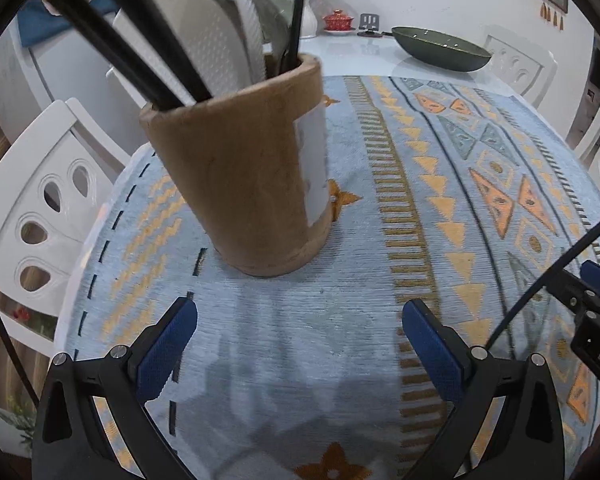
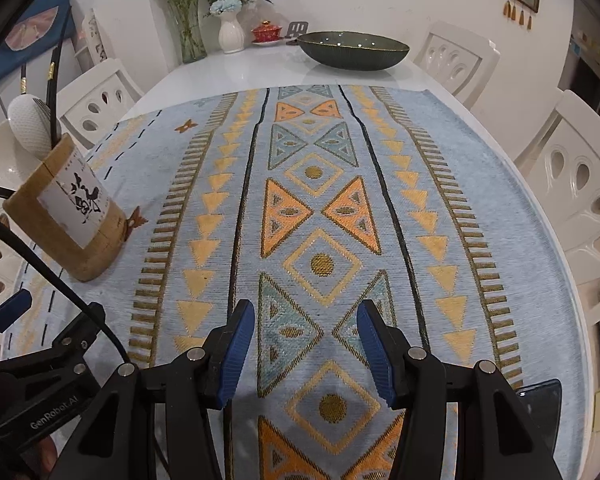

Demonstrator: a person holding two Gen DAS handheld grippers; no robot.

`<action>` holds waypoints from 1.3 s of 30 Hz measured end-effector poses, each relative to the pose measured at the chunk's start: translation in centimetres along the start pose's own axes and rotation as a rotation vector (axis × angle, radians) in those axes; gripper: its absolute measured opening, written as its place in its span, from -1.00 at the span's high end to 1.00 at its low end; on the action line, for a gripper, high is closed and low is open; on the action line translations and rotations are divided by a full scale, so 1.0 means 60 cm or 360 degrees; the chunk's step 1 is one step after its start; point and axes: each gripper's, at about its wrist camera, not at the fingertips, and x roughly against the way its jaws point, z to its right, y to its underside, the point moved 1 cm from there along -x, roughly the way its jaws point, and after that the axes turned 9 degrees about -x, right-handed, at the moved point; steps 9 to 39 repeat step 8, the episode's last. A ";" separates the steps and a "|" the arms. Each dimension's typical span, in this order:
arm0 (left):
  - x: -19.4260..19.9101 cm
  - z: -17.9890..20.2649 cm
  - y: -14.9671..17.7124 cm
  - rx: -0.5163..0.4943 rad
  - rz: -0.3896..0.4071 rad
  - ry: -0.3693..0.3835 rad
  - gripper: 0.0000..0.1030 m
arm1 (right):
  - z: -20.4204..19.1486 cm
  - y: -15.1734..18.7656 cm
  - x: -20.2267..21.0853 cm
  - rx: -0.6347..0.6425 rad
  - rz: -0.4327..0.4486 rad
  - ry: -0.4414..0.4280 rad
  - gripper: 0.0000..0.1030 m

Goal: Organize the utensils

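A brown cylindrical utensil holder (image 1: 240,168) with a white label stands upright on the patterned blue cloth (image 1: 340,360). Black chopsticks (image 1: 132,40) and white spoons (image 1: 204,36) stick out of it. My left gripper (image 1: 300,344) hovers just in front of the holder, open, nothing between its blue pads. In the right wrist view the holder (image 2: 68,216) stands at the far left, with a white spoon (image 2: 30,124) and black sticks (image 2: 52,92) in it. My right gripper (image 2: 306,352) is open over the cloth's middle (image 2: 320,208) and holds nothing.
A dark green bowl (image 2: 354,50), a white vase of flowers (image 2: 231,32) and a red lidded cup (image 2: 266,33) stand at the table's far end. White chairs (image 2: 588,200) surround the table. A dark object (image 2: 540,404) lies at the cloth's near right edge.
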 end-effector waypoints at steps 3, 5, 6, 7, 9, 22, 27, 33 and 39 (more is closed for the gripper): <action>-0.004 -0.006 0.001 -0.0004 0.0023 -0.0028 -1.00 | -0.003 0.001 -0.012 -0.0002 -0.0001 0.0014 0.00; -0.004 -0.009 0.003 -0.0001 0.0054 -0.0053 -1.00 | -0.004 0.001 -0.019 -0.0008 -0.0010 0.0021 0.00; -0.004 -0.012 0.003 0.0000 0.0065 -0.0049 -1.00 | -0.005 0.001 -0.021 -0.0011 -0.0014 0.0025 0.00; -0.003 -0.014 0.004 0.0000 0.0077 -0.0048 -1.00 | -0.005 0.002 -0.022 -0.0015 -0.0016 0.0027 0.00; -0.003 -0.015 0.005 0.0000 0.0093 -0.0059 -1.00 | -0.006 0.002 -0.023 -0.0016 -0.0015 0.0026 0.00; -0.003 -0.015 0.005 0.0000 0.0093 -0.0059 -1.00 | -0.006 0.002 -0.023 -0.0016 -0.0015 0.0026 0.00; -0.003 -0.015 0.005 0.0000 0.0093 -0.0059 -1.00 | -0.006 0.002 -0.023 -0.0016 -0.0015 0.0026 0.00; -0.003 -0.015 0.005 0.0000 0.0093 -0.0059 -1.00 | -0.006 0.002 -0.023 -0.0016 -0.0015 0.0026 0.00; -0.003 -0.015 0.005 0.0000 0.0093 -0.0059 -1.00 | -0.006 0.002 -0.023 -0.0016 -0.0015 0.0026 0.00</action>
